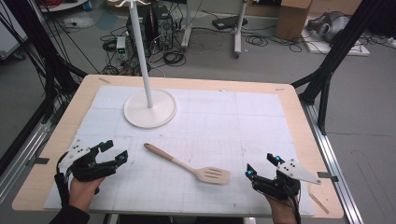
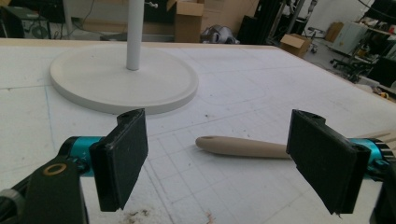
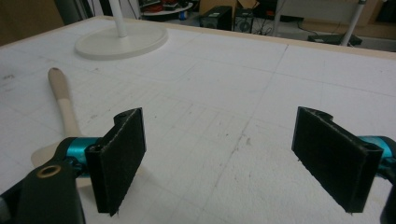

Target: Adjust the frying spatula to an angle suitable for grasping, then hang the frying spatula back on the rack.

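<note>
A wooden slotted spatula (image 1: 189,165) lies flat on the white mat, handle toward the far left, blade toward the near right. My left gripper (image 1: 115,151) hovers near the table's left front, open, a short way left of the handle tip. In the left gripper view the spatula handle (image 2: 243,146) lies beyond the wide-apart jaws of the left gripper (image 2: 226,161), with nothing between them. My right gripper (image 1: 262,165) stands open just right of the blade. In the right gripper view the spatula (image 3: 63,105) lies behind the left jaw of the right gripper (image 3: 224,161).
A white stand with a round base (image 1: 150,108) and a thin pole (image 1: 140,46) rises at the far left of the mat (image 1: 224,116). The wooden table edge (image 1: 299,112) frames the mat. Cables and boxes lie on the floor behind.
</note>
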A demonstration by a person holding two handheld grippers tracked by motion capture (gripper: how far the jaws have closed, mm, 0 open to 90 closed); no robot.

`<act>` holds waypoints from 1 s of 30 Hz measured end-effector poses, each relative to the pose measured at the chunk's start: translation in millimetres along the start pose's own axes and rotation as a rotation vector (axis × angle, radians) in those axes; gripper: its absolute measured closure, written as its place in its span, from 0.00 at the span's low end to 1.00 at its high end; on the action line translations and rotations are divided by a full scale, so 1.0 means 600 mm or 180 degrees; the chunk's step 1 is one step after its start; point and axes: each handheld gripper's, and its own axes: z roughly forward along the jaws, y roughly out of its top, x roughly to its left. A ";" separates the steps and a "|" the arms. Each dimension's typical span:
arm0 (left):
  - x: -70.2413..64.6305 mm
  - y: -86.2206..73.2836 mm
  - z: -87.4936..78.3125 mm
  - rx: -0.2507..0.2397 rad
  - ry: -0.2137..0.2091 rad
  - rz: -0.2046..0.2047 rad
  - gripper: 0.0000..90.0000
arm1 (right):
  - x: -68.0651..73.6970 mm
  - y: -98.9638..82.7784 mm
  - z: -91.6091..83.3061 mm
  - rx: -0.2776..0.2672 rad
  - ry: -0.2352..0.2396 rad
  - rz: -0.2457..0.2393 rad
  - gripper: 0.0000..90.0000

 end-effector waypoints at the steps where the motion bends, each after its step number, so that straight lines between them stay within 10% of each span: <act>1: 0.002 0.000 -0.003 -0.0005 -0.0011 0.0027 0.23 | -0.001 0.000 0.001 -0.0006 0.0002 0.0013 0.19; 20: 0.006 -0.001 -0.009 -0.0039 0.0039 0.0002 0.24 | 0.010 0.006 0.016 0.0060 0.0117 -0.0048 0.20; 30: 0.012 -0.003 -0.010 0.0020 0.0009 -0.0033 0.25 | 0.067 0.050 0.108 0.0364 0.0749 -0.0278 0.20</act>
